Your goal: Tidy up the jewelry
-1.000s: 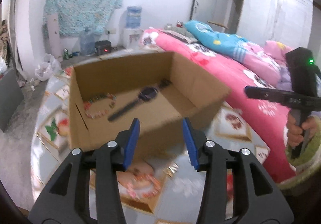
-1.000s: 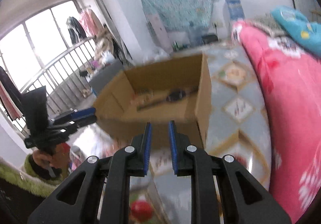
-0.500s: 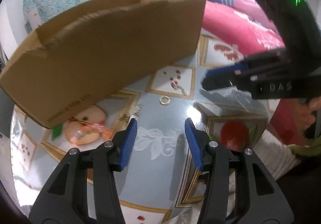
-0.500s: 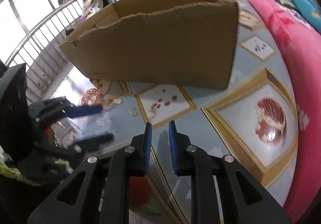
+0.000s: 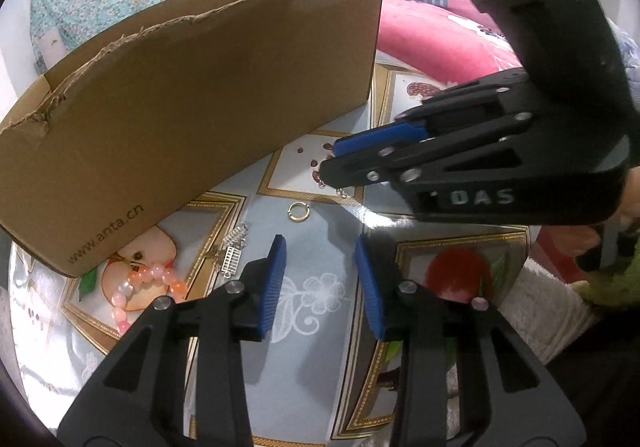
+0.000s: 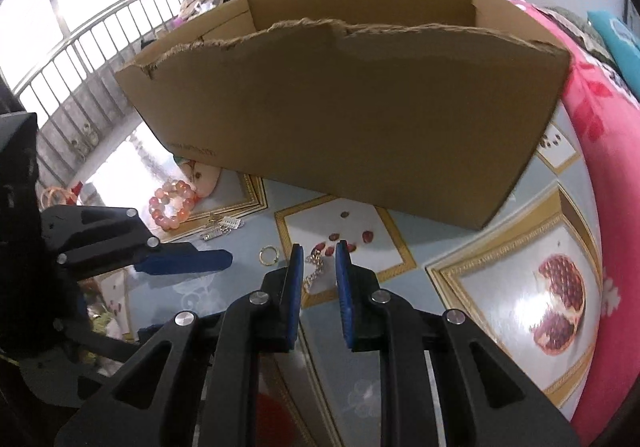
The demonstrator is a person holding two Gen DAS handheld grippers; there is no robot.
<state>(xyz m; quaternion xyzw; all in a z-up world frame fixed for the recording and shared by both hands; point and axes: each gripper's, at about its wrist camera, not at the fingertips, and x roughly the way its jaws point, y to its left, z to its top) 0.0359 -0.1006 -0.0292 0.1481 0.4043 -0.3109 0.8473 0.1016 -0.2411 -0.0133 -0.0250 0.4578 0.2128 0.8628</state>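
Now the right hand-held gripper [image 6: 318,261], jaws narrow and empty, is nearing the limp, light silver chain [image 6: 314,271], best pinched mid-length, while the left hand-held gripper [image 5: 320,261] is closing on nothing.

Left gripper [image 5: 320,247] over tabletop [image 5: 312,327], jaws closing, nothing between. Gold ring [image 5: 298,211] just beyond. Right gripper [image 5: 332,163] at chain [image 5: 342,192]. Cardboard box [image 5: 192,107], pink bead bracelet [image 5: 148,283] to left.
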